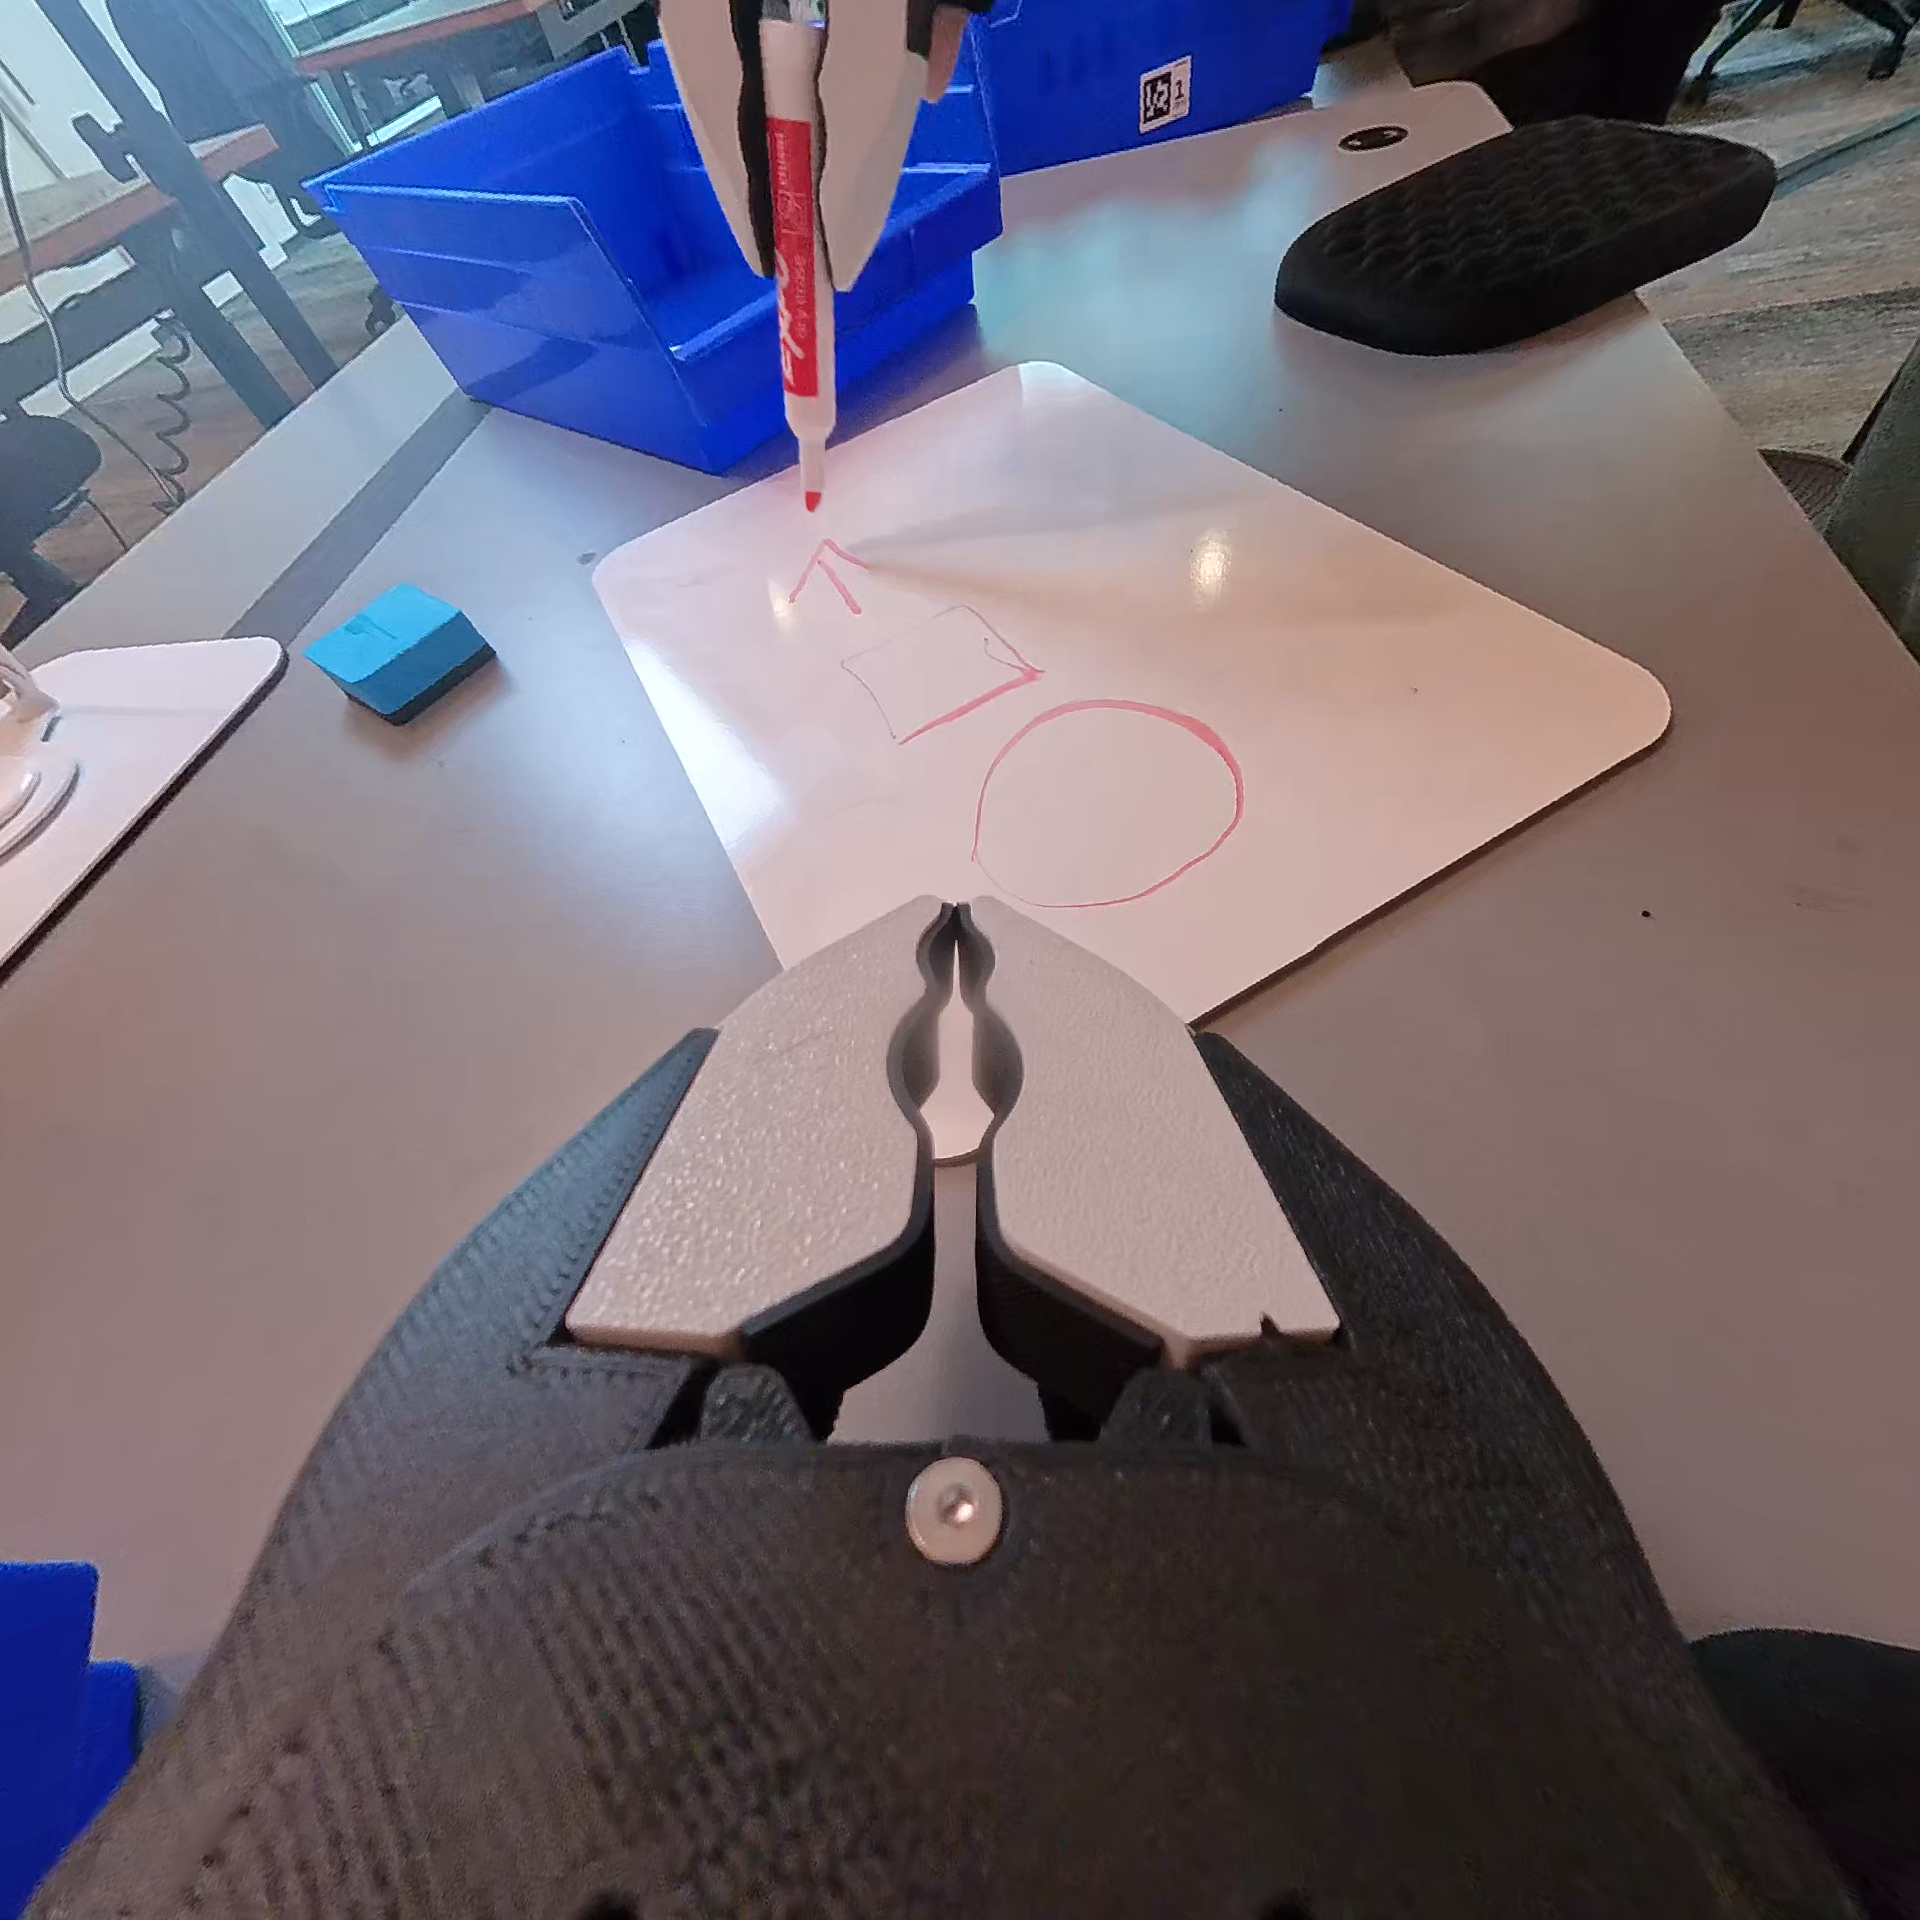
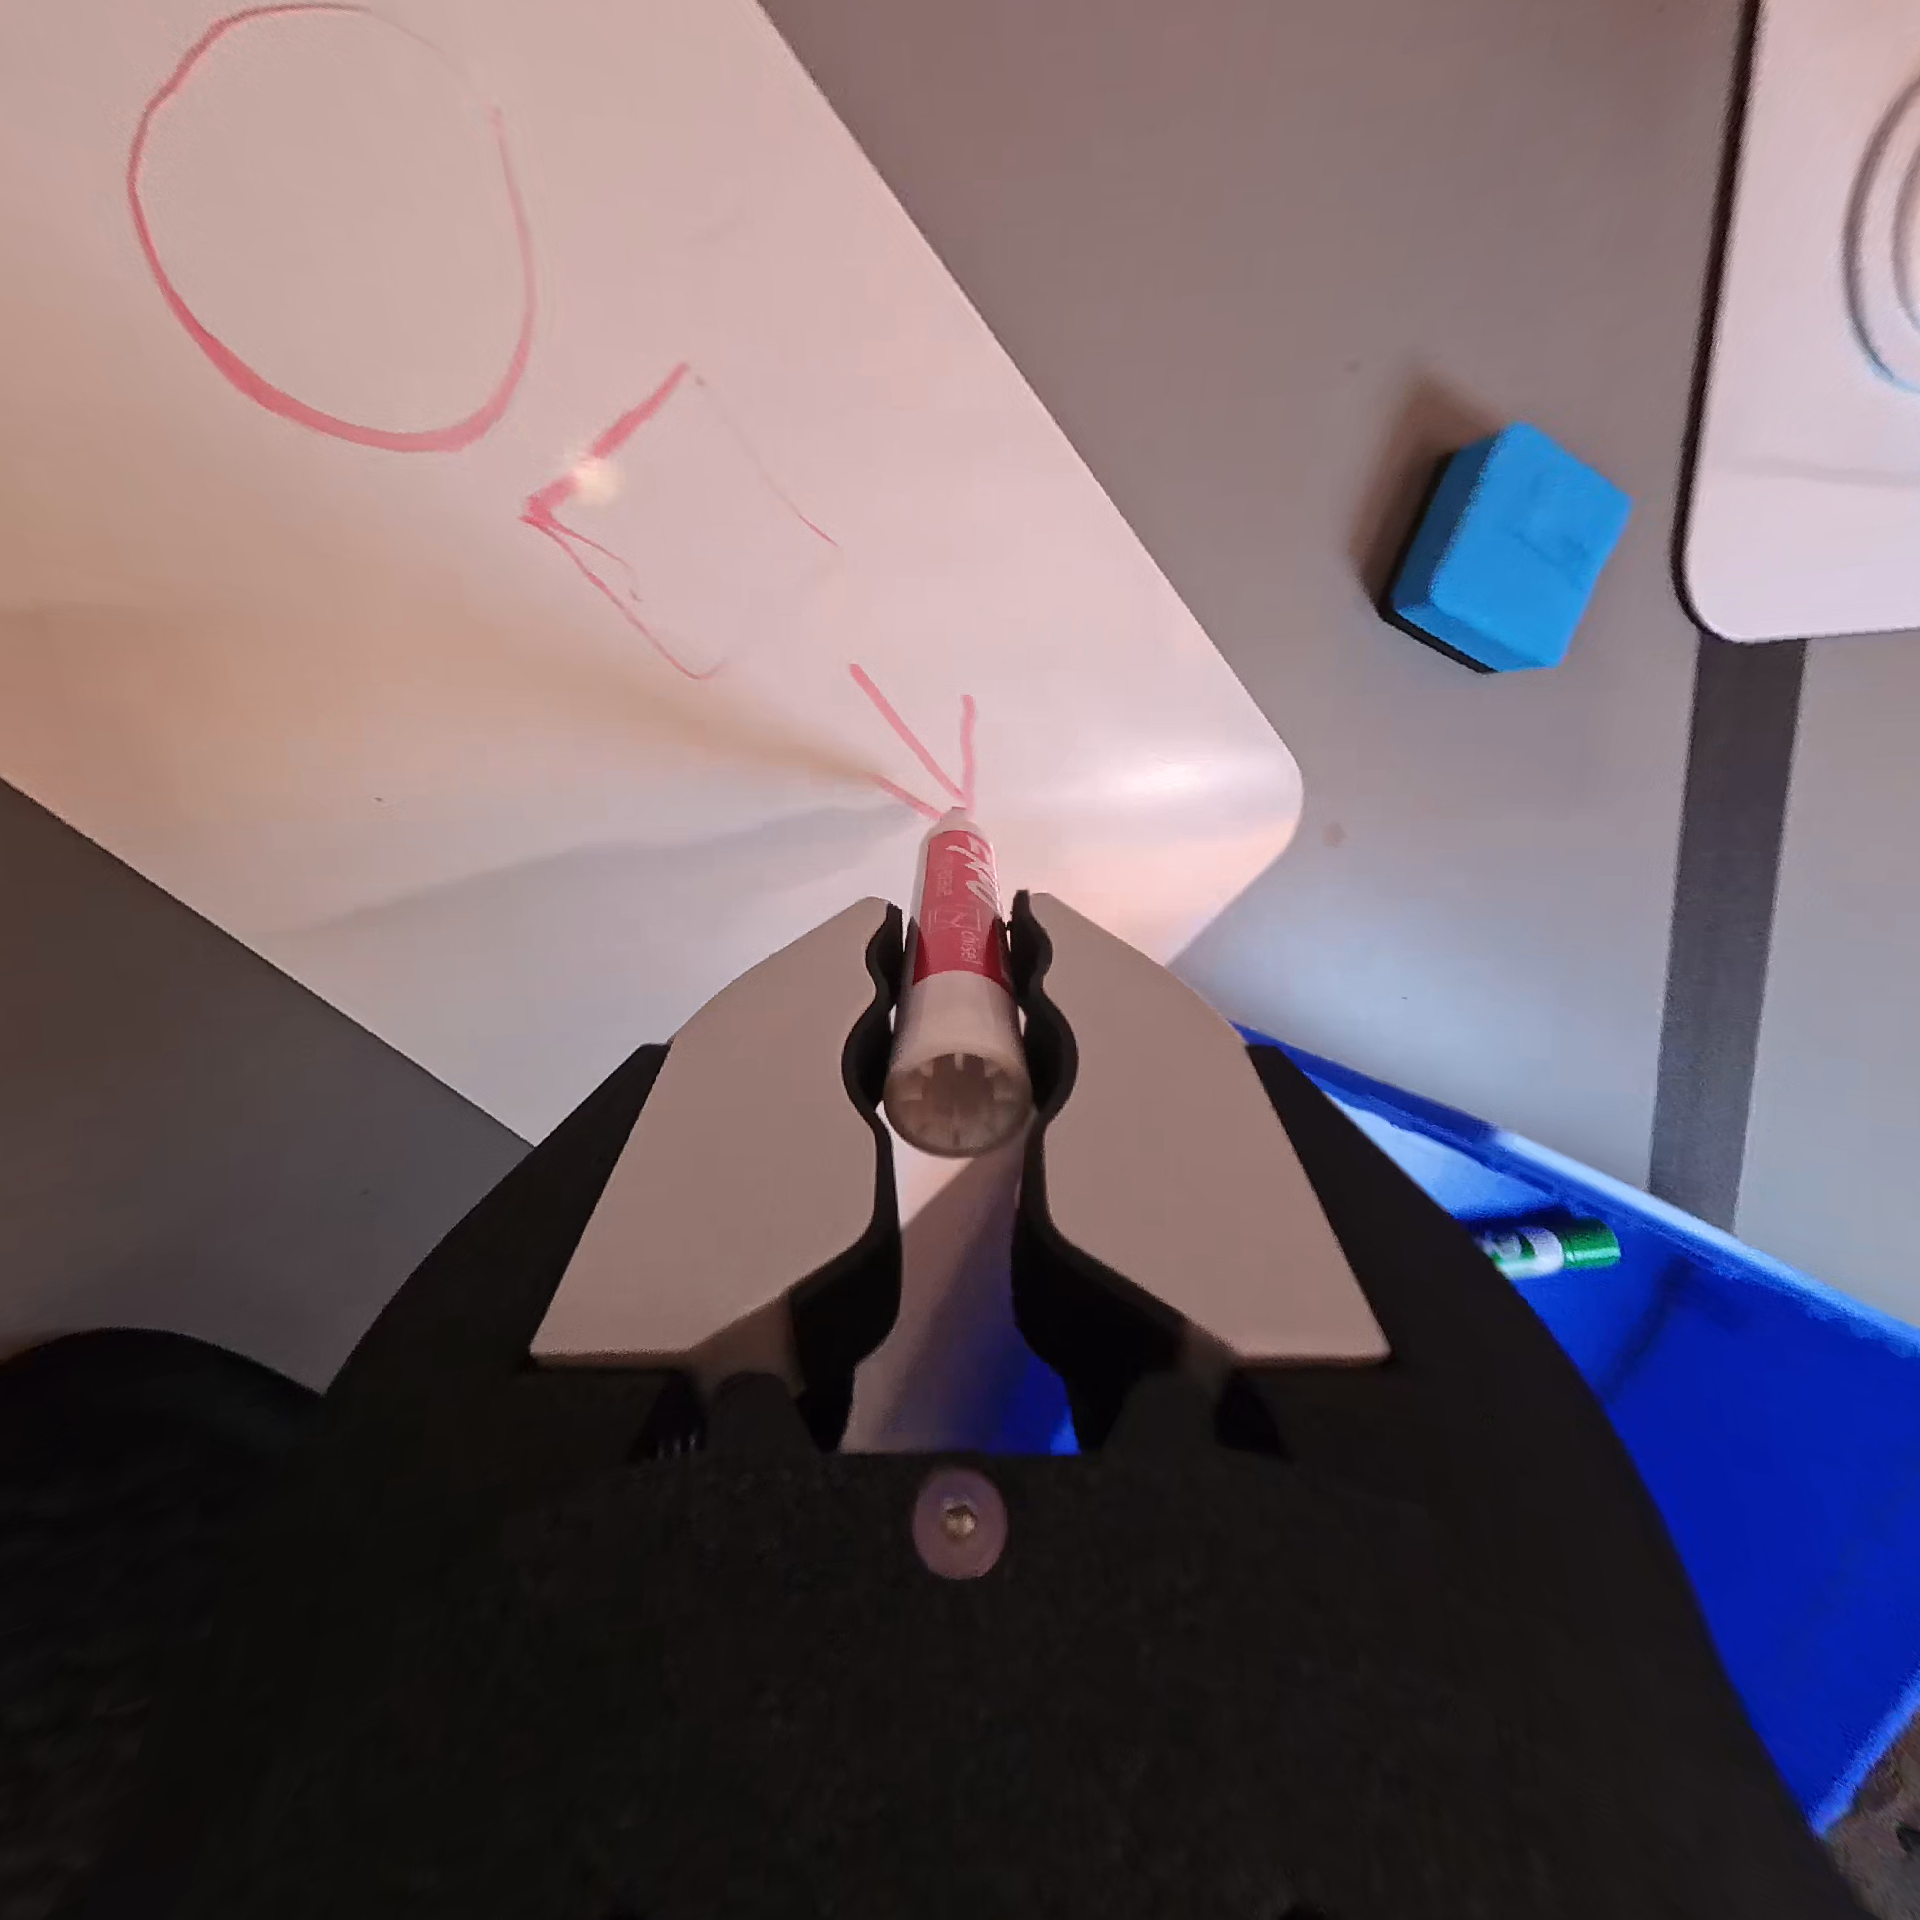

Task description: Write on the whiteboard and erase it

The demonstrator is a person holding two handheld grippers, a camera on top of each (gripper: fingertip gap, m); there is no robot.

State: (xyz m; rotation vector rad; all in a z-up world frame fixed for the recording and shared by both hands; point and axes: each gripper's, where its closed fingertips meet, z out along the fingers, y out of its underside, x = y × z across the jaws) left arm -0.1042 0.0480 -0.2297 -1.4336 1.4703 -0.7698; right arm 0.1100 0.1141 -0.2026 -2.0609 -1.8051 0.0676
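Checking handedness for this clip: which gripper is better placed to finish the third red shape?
Right. The right gripper is shut on the red dry-erase marker, tip by the unfinished triangle; the left gripper is shut, empty.

The setting was an office or lab workspace. A grey desk (image 1: 364,1039) with a cable grommet (image 1: 1374,138) carried blue plastic storage bins (image 1: 582,281), one bearing a square printed tag (image 1: 1164,96). Further desks with dark metal legs (image 1: 197,249) stood behind, a coiled cable (image 1: 171,416) hung beside them, and carpeted floor (image 1: 1766,312) surrounded the furniture.
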